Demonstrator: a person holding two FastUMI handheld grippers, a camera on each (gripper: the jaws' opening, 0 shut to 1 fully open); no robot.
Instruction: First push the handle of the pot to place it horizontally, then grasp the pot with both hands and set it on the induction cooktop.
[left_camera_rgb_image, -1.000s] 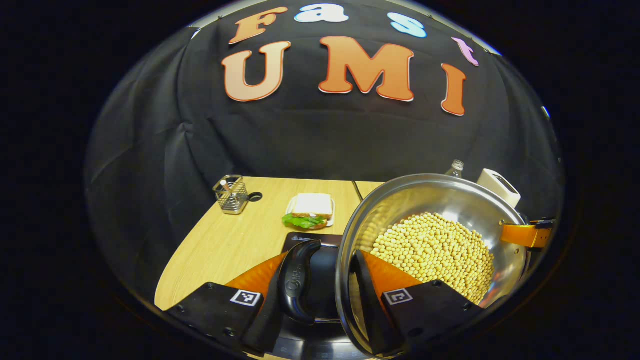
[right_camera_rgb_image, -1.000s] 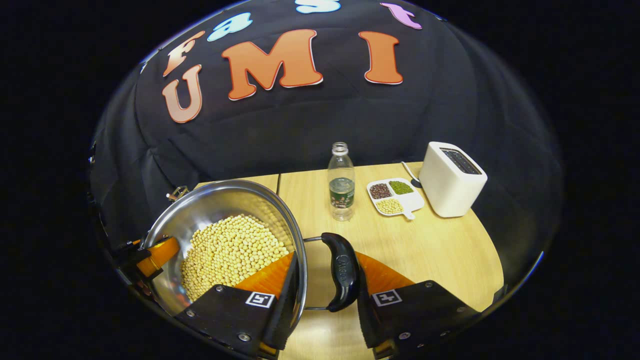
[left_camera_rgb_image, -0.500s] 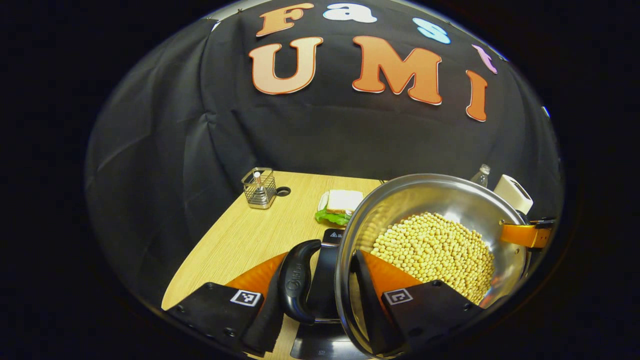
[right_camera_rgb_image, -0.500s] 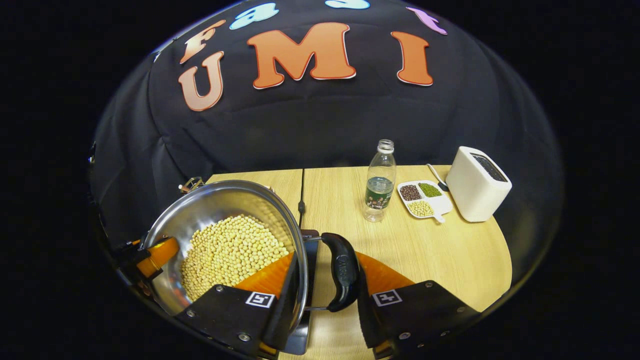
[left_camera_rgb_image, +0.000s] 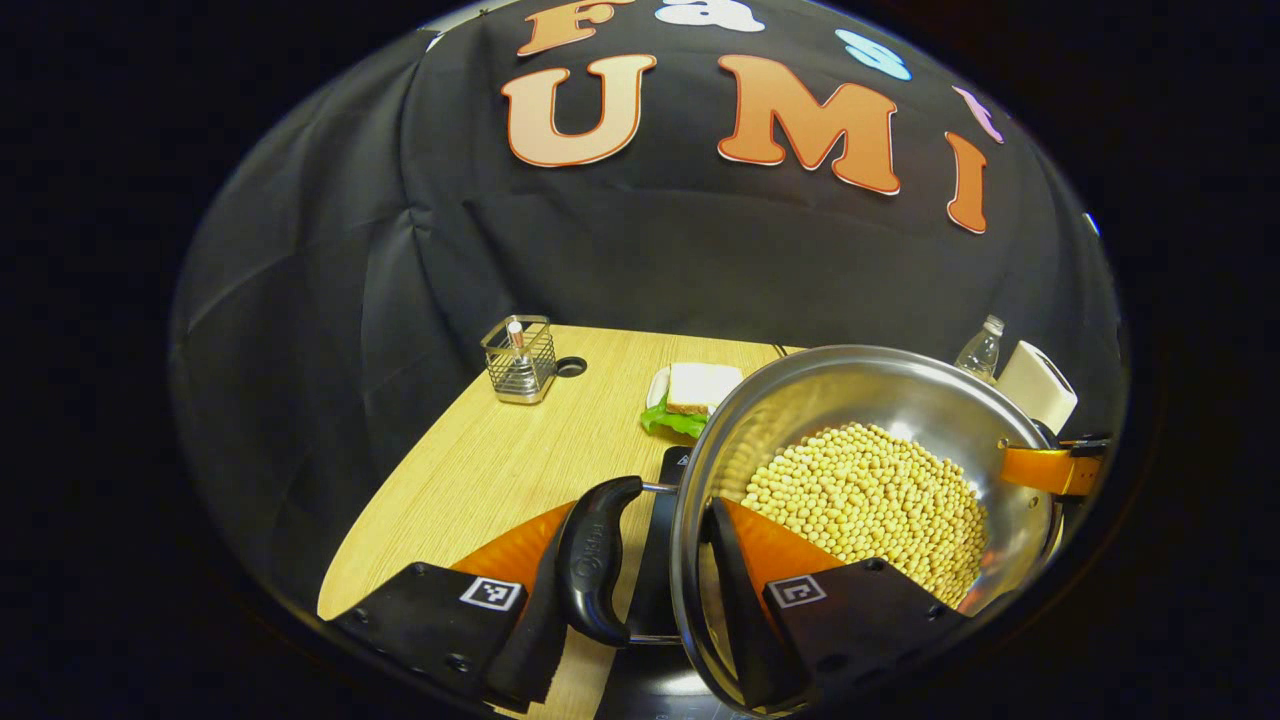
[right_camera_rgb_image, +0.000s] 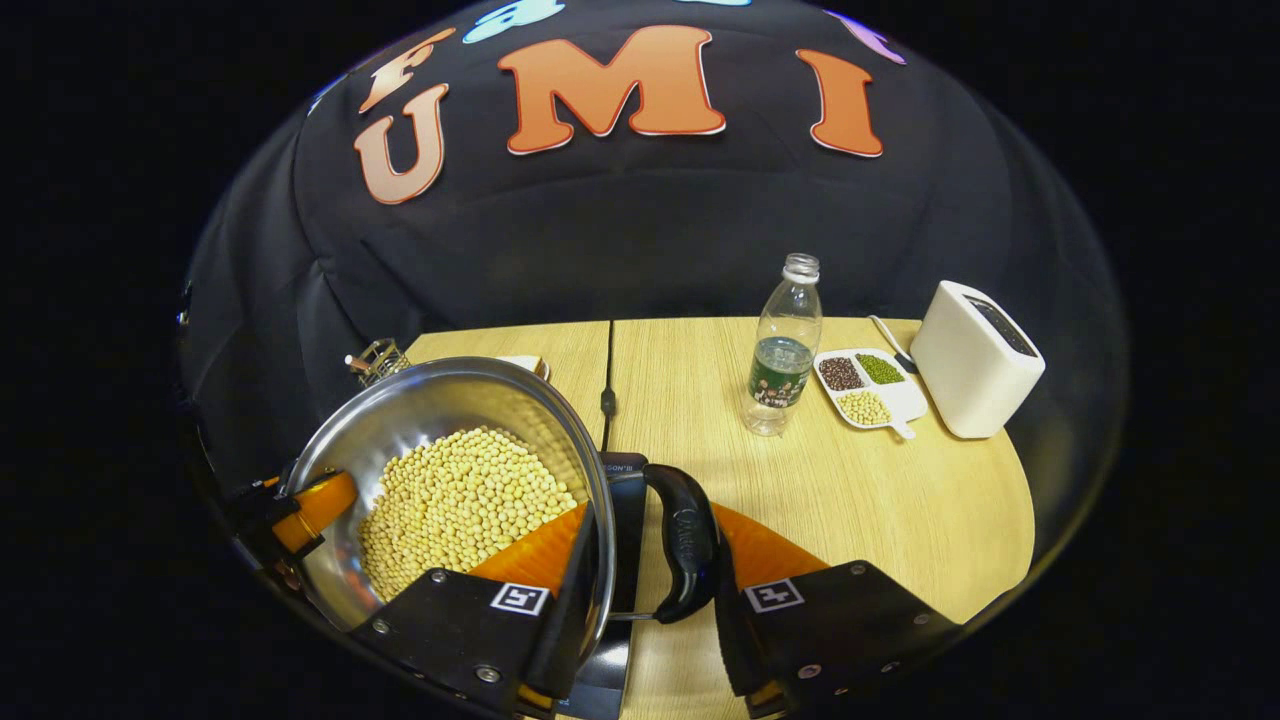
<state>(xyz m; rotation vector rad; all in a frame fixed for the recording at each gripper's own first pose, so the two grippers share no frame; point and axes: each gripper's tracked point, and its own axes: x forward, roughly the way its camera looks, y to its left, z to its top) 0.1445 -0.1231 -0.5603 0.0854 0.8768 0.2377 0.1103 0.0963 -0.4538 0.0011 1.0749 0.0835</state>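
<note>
Left gripper view: we hold the pot (left_camera_rgb_image: 870, 490), full of pale beans, at lower right of the frame. Our left gripper (left_camera_rgb_image: 640, 590) is closed on its left handle (left_camera_rgb_image: 592, 572): one finger outside the grip, the other inside the rim. The induction cooktop (left_camera_rgb_image: 655, 560) shows dark directly beneath. We judge the handle step done and the carry nearly over; lowering and release remain.

Right gripper view: the pot (right_camera_rgb_image: 450, 480) sits lower left. Our right gripper (right_camera_rgb_image: 650, 590) clamps the right handle (right_camera_rgb_image: 685, 555) likewise, rim between the fingers. The cooktop edge (right_camera_rgb_image: 625, 480) lies under the handle; whether the pot touches it, we cannot tell.
</note>
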